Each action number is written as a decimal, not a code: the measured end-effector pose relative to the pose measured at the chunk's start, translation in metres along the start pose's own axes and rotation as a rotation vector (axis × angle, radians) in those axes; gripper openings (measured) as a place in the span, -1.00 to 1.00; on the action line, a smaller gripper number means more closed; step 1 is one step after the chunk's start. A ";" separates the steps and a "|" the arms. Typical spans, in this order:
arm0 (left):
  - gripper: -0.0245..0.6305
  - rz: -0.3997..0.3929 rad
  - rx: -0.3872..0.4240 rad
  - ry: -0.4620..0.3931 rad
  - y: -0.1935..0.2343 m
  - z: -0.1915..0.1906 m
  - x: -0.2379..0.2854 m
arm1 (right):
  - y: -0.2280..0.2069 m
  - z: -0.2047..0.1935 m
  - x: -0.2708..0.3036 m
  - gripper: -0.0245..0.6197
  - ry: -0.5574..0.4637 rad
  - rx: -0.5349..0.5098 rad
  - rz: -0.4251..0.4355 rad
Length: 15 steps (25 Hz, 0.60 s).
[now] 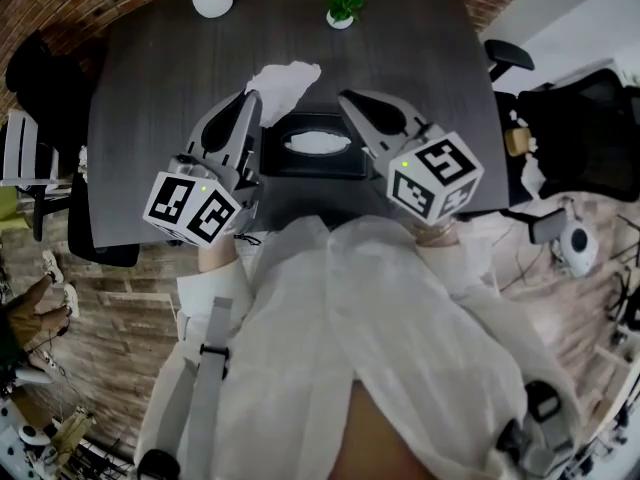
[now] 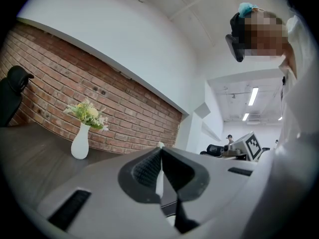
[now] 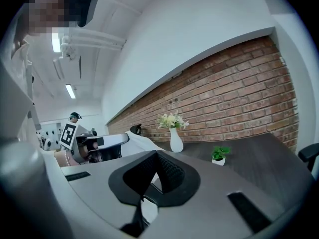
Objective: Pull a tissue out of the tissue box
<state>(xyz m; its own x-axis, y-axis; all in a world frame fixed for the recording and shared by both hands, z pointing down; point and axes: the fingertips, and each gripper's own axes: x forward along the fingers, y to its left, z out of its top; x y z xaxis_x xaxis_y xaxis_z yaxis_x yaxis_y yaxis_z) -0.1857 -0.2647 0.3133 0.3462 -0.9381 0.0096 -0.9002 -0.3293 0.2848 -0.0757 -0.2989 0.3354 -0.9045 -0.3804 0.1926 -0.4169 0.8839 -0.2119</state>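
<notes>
My left tongs [image 1: 252, 100] are clamping a white tissue [image 1: 285, 78], which is showing at eleven o'clock of the dark tissue box [image 1: 310, 166] on the table [image 1: 140, 98]; my right tongs [image 1: 347, 98] are clenched empty at the box's one o'clock.

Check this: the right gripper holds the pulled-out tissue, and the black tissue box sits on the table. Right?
No: the left gripper holds the tissue, as the head view shows; the right gripper is shut, empty. The tissue box is on the table.
</notes>
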 end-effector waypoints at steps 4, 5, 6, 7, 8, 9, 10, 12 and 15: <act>-0.91 -0.008 -0.005 0.003 -0.004 -0.007 0.000 | 0.001 -0.005 0.001 -0.91 0.008 0.007 0.011; -0.91 -0.013 -0.007 0.002 -0.005 -0.008 0.000 | 0.001 -0.008 0.001 -0.91 0.012 0.012 0.013; -0.91 -0.018 -0.010 0.000 -0.006 -0.009 0.000 | 0.001 -0.010 0.001 -0.91 0.016 0.015 0.015; -0.91 -0.022 -0.012 -0.002 -0.006 -0.009 -0.001 | 0.001 -0.011 0.001 -0.91 0.017 0.015 0.015; -0.91 -0.024 -0.012 -0.005 -0.006 -0.009 -0.001 | 0.001 -0.012 0.001 -0.91 0.016 0.014 0.012; -0.91 -0.026 -0.011 -0.006 -0.006 -0.009 -0.001 | 0.000 -0.012 0.001 -0.91 0.011 0.012 0.006; -0.91 -0.028 -0.010 -0.006 -0.005 -0.009 -0.001 | -0.001 -0.011 0.001 -0.91 0.005 0.011 0.000; -0.91 -0.030 -0.011 -0.002 -0.005 -0.010 -0.002 | -0.001 -0.011 0.001 -0.91 -0.001 0.014 -0.007; -0.91 -0.030 -0.011 0.001 -0.005 -0.012 -0.003 | -0.002 -0.013 0.000 -0.91 0.000 0.025 -0.008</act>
<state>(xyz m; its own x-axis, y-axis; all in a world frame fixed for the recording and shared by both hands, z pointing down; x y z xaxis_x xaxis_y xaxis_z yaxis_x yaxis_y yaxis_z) -0.1787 -0.2588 0.3237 0.3734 -0.9277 0.0014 -0.8864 -0.3563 0.2954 -0.0736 -0.2968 0.3486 -0.9013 -0.3873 0.1939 -0.4259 0.8738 -0.2346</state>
